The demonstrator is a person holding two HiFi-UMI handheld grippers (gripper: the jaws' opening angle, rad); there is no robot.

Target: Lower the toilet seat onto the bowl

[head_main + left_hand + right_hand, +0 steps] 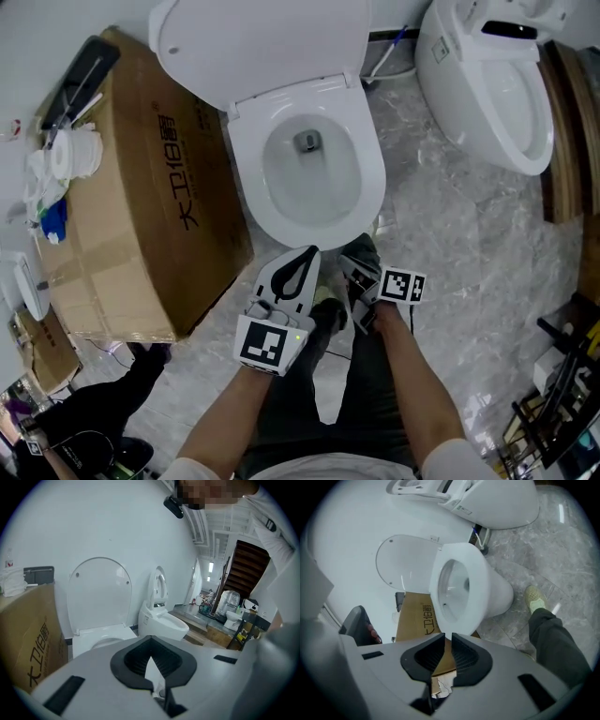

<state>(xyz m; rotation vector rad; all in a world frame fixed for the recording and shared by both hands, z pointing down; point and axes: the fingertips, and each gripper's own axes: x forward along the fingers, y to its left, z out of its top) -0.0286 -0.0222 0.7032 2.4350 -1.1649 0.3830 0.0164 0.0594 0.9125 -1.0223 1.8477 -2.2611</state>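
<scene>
- White oval plastic toilet seat point(372, 159) lies flat on the white ceramic bowl point(309, 183). It is just ahead of both pairs of fingers and touches neither.
- The white rounded lid point(262, 37) stands upright beyond the seat, on the far side from the fingers, against the white wall point(93, 522).
- Left gripper point(306, 255): its black ribbed fingers are closed tip to tip with nothing between them. They point at the near rim of the bowl.
- Right gripper point(447, 637): its fingers stand a narrow gap apart and grip nothing. The brown cardboard box point(141, 216) shows through the gap.
- The box, printed with dark characters, sits on the floor to the left of the left fingers, close beside the bowl.
- A second white toilet point(492, 89) stands ahead and well to the right of the right fingers.
- The grey marbled floor point(469, 253) runs under both toilets.
- In the right gripper view, a yellow-green shoe point(536, 599) and a dark trouser leg point(558, 644) show to the right of the fingers.
</scene>
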